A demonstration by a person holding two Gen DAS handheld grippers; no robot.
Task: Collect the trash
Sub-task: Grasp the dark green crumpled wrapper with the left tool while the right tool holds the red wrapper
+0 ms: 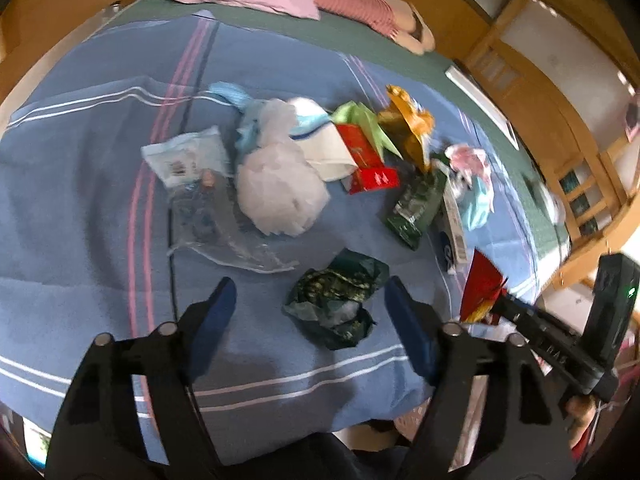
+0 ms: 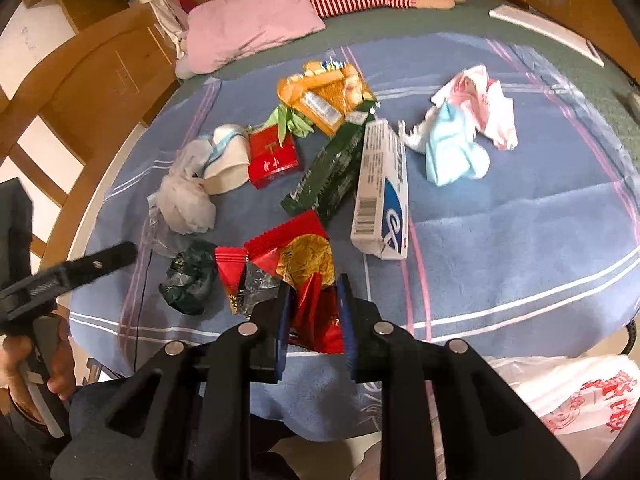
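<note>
Wood-panelled bedroom, and I'm over a blue striped blanket spread on the bed, pink pillow up at the head. Starting at the left: a clear plastic bag lies flat, touching a white crumpled plastic bag. My left gripper hovers with its blue-padded fingers spread wide, and a dark green crumpled foil wrapper sits on the blanket between them, untouched. Further along, a red cigarette pack, then a long dark green carton lying against a white and blue toothpaste box. My right gripper is pinched narrow on a red and gold crinkled snack wrapper, lifting its near edge. Far right, a pale blue face mask touches a pink-printed white plastic bag.
</note>
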